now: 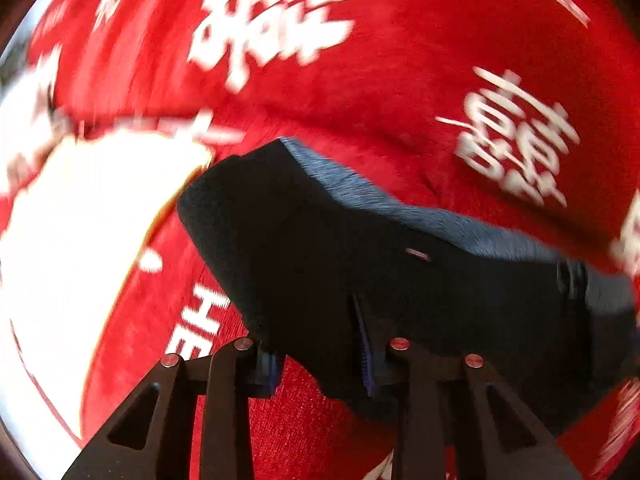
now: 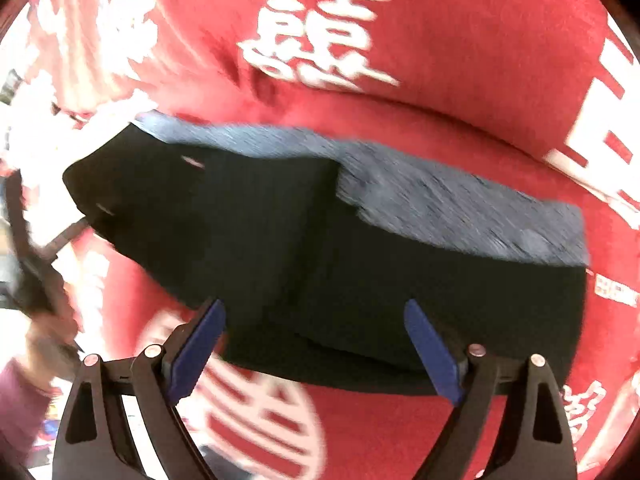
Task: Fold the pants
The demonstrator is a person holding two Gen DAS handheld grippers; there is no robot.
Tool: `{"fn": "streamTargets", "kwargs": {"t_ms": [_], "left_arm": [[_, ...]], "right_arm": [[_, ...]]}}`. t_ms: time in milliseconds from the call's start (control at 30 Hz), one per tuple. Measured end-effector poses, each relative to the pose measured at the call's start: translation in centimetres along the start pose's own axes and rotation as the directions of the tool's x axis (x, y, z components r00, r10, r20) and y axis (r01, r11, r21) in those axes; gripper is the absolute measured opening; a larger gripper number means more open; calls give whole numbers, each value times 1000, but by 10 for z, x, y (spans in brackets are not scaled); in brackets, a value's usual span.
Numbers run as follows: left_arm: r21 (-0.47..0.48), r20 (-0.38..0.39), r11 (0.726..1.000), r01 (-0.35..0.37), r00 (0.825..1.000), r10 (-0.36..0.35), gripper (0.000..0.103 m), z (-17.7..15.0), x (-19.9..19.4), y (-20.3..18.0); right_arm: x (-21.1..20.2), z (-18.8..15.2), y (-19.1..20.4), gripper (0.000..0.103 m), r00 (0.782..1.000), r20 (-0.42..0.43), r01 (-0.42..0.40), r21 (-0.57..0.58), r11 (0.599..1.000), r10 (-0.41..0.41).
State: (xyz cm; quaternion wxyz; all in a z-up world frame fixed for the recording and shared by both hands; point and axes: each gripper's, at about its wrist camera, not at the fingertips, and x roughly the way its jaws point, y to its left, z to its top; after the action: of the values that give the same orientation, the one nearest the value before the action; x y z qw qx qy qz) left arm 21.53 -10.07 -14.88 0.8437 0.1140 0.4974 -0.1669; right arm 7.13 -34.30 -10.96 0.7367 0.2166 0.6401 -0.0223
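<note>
While both views are smeared by blur, the tongs read clearly enough. The right gripper (image 2: 314,344) has its two blue-padded fingers (image 2: 198,346) spread wide, with the near edge of the dark pants (image 2: 280,248) lying between them and neither pad pressing on the fabric. The left gripper (image 1: 320,356) also stands spread; the pants (image 1: 360,280) drape over its finger at five o'clock, and its other finger at seven o'clock sits just at the cloth's edge, so I cannot tell whether anything is pinched. Beyond the fingers the pants lie as a folded dark bundle in the middle of each view, a lighter blue-grey band along the far edge toward twelve o'clock. Under them spreads a red cloth (image 2: 460,60) printed with large white characters. At nine o'clock in the right view, a dark blurred shape crosses the cloth.
</note>
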Motion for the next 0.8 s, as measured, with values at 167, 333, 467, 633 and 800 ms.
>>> {"fn": "streamTargets", "kwargs": {"t_ms": [167,333,467,633,800], "left_arm": [[142,43,988,-67,997,62,31,-5,-4,-27],[209,70,974,-91,994,78,31,-7,-6,-37],[225,90,969,-103,992,84,31,-13,-12,-35],[235,97,965,-116,991,95,31,-16,-12,-36],[248,88,966,-69,995,48,31,-17,-18,-40]], "right_arm": [[-1,68,61,94,971,-77,-233,-96,968,227],[24,124,145,94,926,-232,-345,-200,917,298],[55,143,205,94,897,-352,-369,-266,890,267],[109,140,237,92,869,-487,-281,-343,896,86],[113,140,208,20,857,-497,-299,-264,917,136]]}}
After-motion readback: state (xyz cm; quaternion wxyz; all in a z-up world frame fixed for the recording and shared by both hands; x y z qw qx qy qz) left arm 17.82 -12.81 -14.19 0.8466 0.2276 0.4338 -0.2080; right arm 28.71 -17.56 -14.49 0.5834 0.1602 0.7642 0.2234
